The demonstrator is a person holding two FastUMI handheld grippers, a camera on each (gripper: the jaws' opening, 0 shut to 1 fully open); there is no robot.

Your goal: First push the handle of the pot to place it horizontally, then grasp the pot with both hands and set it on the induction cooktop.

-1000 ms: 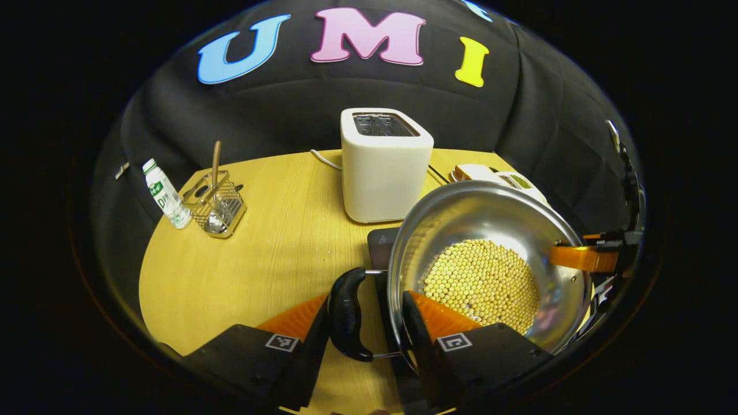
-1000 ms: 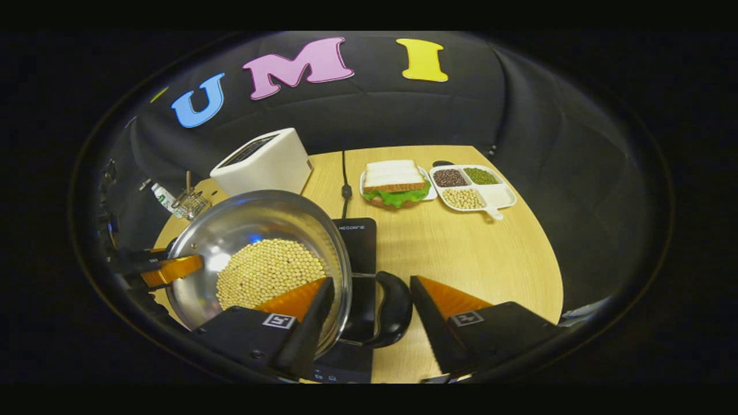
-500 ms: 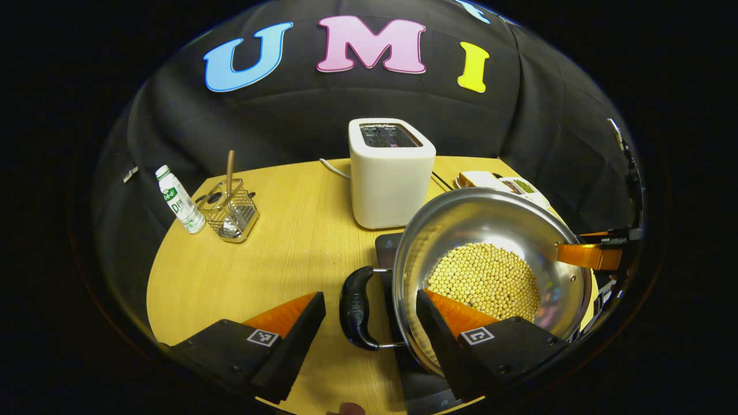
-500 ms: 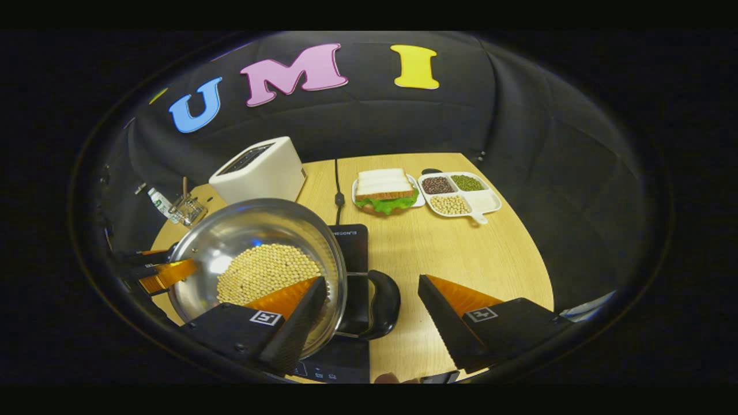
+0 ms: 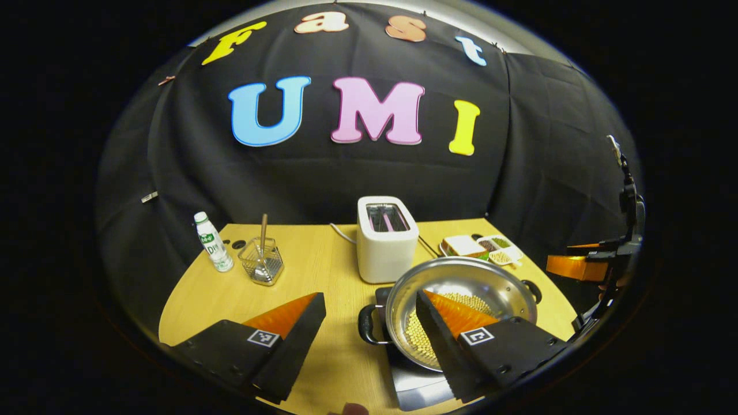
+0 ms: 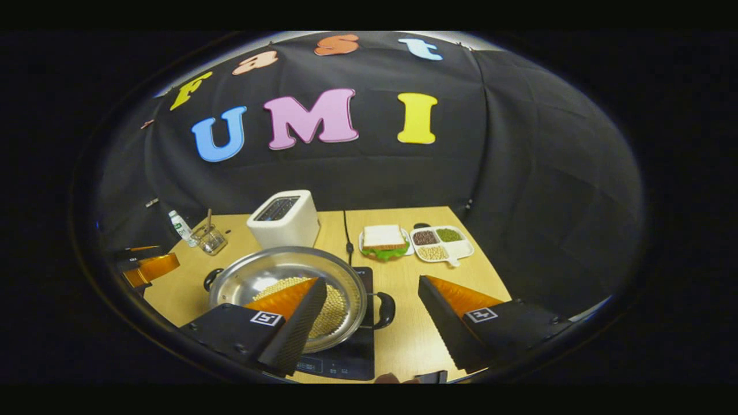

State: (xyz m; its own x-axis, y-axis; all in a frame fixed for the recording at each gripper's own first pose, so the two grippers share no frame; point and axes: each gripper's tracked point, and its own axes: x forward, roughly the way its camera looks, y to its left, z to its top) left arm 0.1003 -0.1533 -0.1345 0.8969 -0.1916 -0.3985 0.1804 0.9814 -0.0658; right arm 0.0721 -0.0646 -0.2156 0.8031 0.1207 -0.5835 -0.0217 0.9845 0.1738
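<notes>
1. The table (image 5: 323, 357) runs across the lower half of both views, its wood top carrying everything else.
2. The pot (image 5: 496, 288) sits low and right of centre in the left gripper view, and low and left of centre in the right gripper view (image 6: 253, 276). It is a wide steel pot with yellow beans on its bottom, resting level on the cooktop.
3. The cooktop (image 6: 360, 351) is the flat black slab under the pot; its near edge with the controls shows at the bottom centre of the right gripper view.
4. The left gripper (image 5: 369, 331) fills the bottom of its own view. Its fingers are spread wide with nothing between them, clear of the pot's black side handle (image 5: 366, 324).
5. The right gripper (image 6: 369, 325) is likewise spread wide and empty at the bottom of its view, clear of the other side handle (image 6: 385, 309).
6. The toaster (image 5: 385, 237) stands behind the pot at mid-frame, untouched.
7. Both handles stick out sideways, roughly level.
8. As I judge it, the handle push, the two-handed lift and the set-down all look done. Nothing seems left but to draw both grippers away.
</notes>
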